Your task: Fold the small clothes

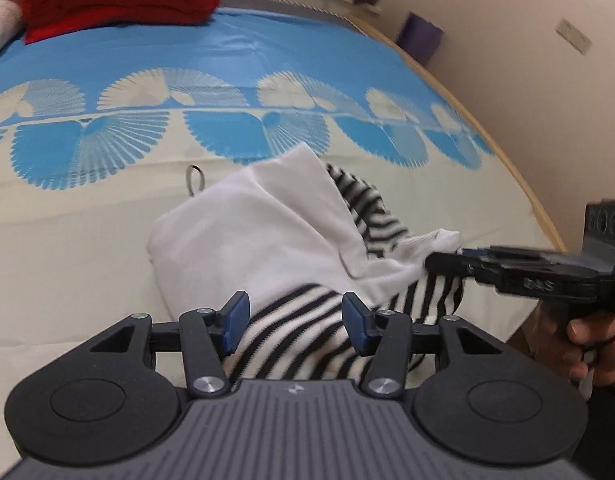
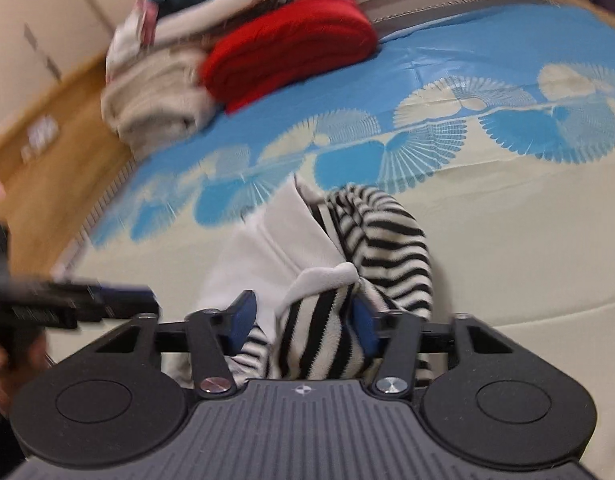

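The small black-and-white striped fleece garment with a white lining (image 1: 291,232) lies crumpled on the cream part of the blue-and-cream patterned bedsheet (image 1: 87,216), and the risk is that a pull from one side alone drags the whole bundle instead of spreading it, since only one tool appears to have any cloth. The left gripper (image 1: 295,322) stands about half open, striped fabric between its blue pads but unpinched. The right gripper (image 1: 431,261) looks closed on the white edge at the garment's right.
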{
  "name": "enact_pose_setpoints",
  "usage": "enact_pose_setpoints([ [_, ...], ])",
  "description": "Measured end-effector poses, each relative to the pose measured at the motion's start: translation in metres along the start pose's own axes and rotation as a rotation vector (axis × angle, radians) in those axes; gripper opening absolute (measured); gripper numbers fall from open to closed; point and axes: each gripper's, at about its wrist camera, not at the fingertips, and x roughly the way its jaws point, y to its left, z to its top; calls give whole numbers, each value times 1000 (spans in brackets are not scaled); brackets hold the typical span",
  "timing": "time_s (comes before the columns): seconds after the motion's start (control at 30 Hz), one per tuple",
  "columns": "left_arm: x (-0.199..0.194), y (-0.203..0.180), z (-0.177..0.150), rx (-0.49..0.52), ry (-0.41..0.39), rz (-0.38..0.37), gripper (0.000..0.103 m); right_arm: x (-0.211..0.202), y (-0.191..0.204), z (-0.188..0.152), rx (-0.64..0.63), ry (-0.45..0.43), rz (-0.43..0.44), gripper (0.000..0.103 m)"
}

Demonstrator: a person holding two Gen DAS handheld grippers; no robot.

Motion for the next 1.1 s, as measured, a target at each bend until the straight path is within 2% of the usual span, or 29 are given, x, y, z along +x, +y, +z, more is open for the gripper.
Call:
enact_pose_setpoints([
  [0.17,12,-22,-3,95,38,-16,55,-50,-38,-5,71,-63,48,7],
  [0.27,19,-36,-4,132,77,-65,55,-65,-56,-21,42,10,8,7],
  [0.37,35,-48,-11,180,150,-110,55,-57,-72,-38,42,147,-81,7],
  [0.47,70,-55,-30,239,269,-78,55,-34,-81,-49,46,272,-153,10],
  [0.53,90,-59,-45,312,305,-18,58,-32,-79,-42,42,234,-155,16],
  [0.57,95,-57,-50,335,291,-7,59,-37,-77,-34,61,165,-132,21],
  [0.63,97,-49,-53,328,259,-35,61,-51,-74,-21,97,9,-102,28],
  [0.67,96,-47,-52,325,260,-42,61,-56,-71,-16,98,-65,-105,38],
  [0.7,95,-47,-50,316,257,-45,61,-56,-68,-12,94,-115,-106,45],
  [0.73,92,-47,-48,309,249,-47,61,-52,-65,-6,97,-141,-99,47],
  [0.8,85,-45,-48,330,226,-36,61,-34,-62,3,94,-127,-78,47],
  [0.9,63,-44,-42,327,139,14,61,2,-57,12,73,-62,-95,47],
  [1.0,43,-34,-30,245,27,71,61,33,-56,23,99,-19,-89,47],
  [1.1,37,-26,-20,171,-28,150,61,57,-55,29,112,12,-57,47],
])
